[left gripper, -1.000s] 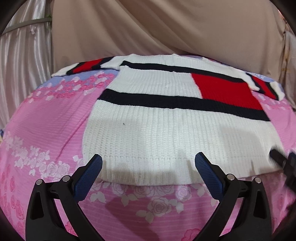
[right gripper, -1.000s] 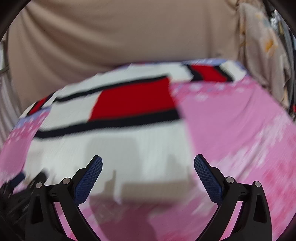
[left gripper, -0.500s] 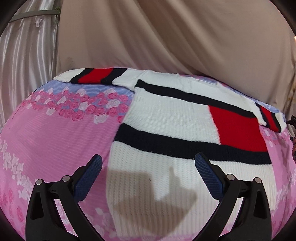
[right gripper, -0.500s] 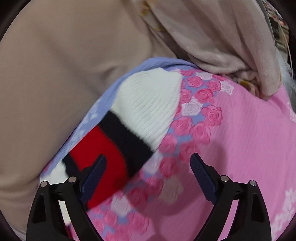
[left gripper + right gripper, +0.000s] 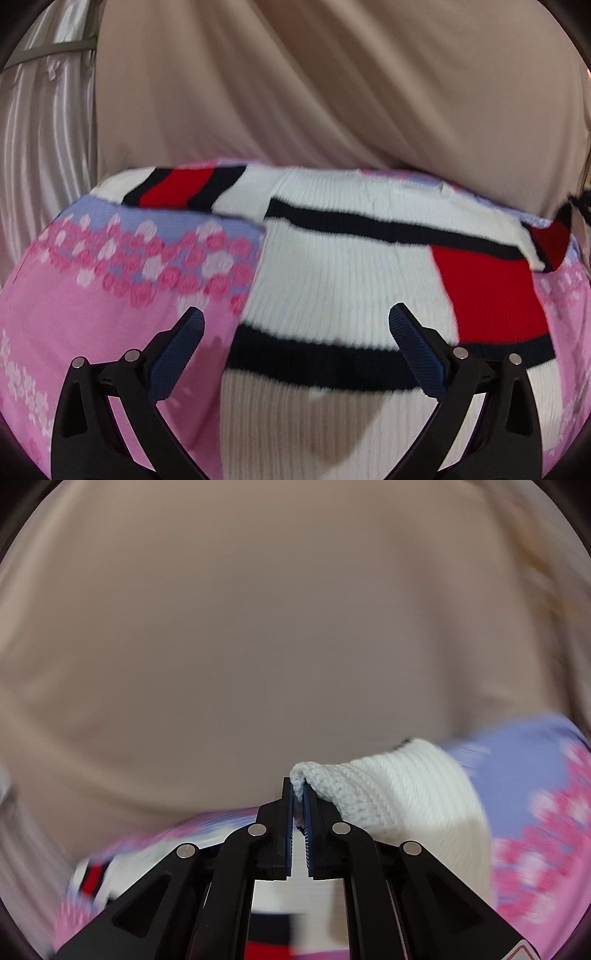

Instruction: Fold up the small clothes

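A white knit sweater (image 5: pixel 332 280) with black stripes and red blocks lies spread on a pink floral sheet (image 5: pixel 92 325). Its left sleeve (image 5: pixel 177 188) stretches toward the far left, and its right sleeve (image 5: pixel 550 240) shows at the far right. My left gripper (image 5: pixel 295 343) hovers open over the sweater's left side, with nothing between its fingers. In the right wrist view, my right gripper (image 5: pixel 298 794) is shut on the white cuff (image 5: pixel 388 786) of the right sleeve, which is lifted off the sheet.
A beige cloth backdrop (image 5: pixel 314 92) hangs behind the bed. Silvery curtain folds (image 5: pixel 40 129) stand at the far left. The sheet has a lilac band with pink roses (image 5: pixel 524 775) along the far edge.
My right gripper reached the right sleeve's cuff and shut on it, lifting it. My left gripper moved forward over the sweater and stayed open.
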The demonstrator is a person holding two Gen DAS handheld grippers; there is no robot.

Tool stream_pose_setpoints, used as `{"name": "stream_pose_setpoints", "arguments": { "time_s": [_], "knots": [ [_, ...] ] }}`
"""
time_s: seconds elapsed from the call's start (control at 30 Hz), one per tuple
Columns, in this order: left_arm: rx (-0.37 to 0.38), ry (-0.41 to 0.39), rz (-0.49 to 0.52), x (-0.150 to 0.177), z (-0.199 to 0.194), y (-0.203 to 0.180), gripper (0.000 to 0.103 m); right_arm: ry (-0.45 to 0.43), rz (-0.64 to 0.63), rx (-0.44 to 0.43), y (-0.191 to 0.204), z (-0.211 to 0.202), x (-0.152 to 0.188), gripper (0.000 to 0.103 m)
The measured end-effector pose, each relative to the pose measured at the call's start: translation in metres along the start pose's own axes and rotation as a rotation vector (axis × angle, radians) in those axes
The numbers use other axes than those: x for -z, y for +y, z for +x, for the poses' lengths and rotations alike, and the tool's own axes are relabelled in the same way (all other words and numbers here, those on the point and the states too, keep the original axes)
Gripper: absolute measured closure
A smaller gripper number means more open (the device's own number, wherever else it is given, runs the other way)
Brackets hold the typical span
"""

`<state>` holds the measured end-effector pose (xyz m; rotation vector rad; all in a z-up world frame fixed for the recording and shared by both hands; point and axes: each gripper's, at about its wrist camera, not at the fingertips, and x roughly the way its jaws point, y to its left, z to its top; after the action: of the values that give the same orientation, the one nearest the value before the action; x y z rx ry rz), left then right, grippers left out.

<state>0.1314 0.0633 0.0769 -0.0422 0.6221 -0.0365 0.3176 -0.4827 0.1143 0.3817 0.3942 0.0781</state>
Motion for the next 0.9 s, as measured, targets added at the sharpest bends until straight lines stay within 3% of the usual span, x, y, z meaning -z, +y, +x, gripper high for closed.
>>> {"name": "stream_pose_setpoints", "arguments": {
  "time_s": [0.1,0.17,0.27,0.33,0.37,0.43,0.47,0.57,0.63,0.73,0.83,0.9],
  "knots": [
    [0.08,-0.026,-0.019,-0.024,0.006,-0.011,0.005,0.123,-0.218,-0.208,0.126,0.038,0.038,0.094],
    [0.148,-0.019,-0.044,-0.038,0.017,-0.019,0.005,0.205,-0.316,-0.244,0.178,0.068,0.078,0.085],
    [0.227,0.032,-0.08,-0.054,0.047,-0.035,0.005,0.285,-0.382,-0.225,0.207,0.094,0.13,0.083],
    [0.271,0.099,-0.118,-0.058,0.071,-0.037,0.005,0.295,-0.359,-0.202,0.196,0.092,0.14,0.076],
    [0.29,0.115,-0.135,-0.058,0.079,-0.036,0.005,0.281,-0.318,-0.178,0.177,0.079,0.145,0.061],
    [0.309,0.13,-0.168,-0.058,0.094,-0.034,0.005,0.258,-0.237,-0.146,0.141,0.063,0.143,0.046],
    [0.315,0.129,-0.169,-0.058,0.098,-0.035,0.005,0.249,-0.186,-0.12,0.118,0.051,0.146,0.045],
    [0.336,0.144,-0.145,-0.056,0.112,-0.048,0.005,0.281,-0.057,-0.101,0.066,0.034,0.142,0.045],
    [0.341,0.147,-0.11,-0.055,0.114,-0.065,0.005,0.313,-0.01,-0.109,0.055,0.036,0.138,0.045],
    [0.338,0.145,-0.047,-0.048,0.112,-0.089,0.005,0.406,0.043,-0.178,0.055,0.066,0.134,0.044],
    [0.31,0.139,-0.004,-0.036,0.103,-0.098,0.005,0.473,0.05,-0.194,0.069,0.103,0.143,0.045],
    [0.288,0.132,0.015,-0.033,0.1,-0.094,0.005,0.522,0.038,-0.18,0.086,0.133,0.144,0.064]
  ]
}}
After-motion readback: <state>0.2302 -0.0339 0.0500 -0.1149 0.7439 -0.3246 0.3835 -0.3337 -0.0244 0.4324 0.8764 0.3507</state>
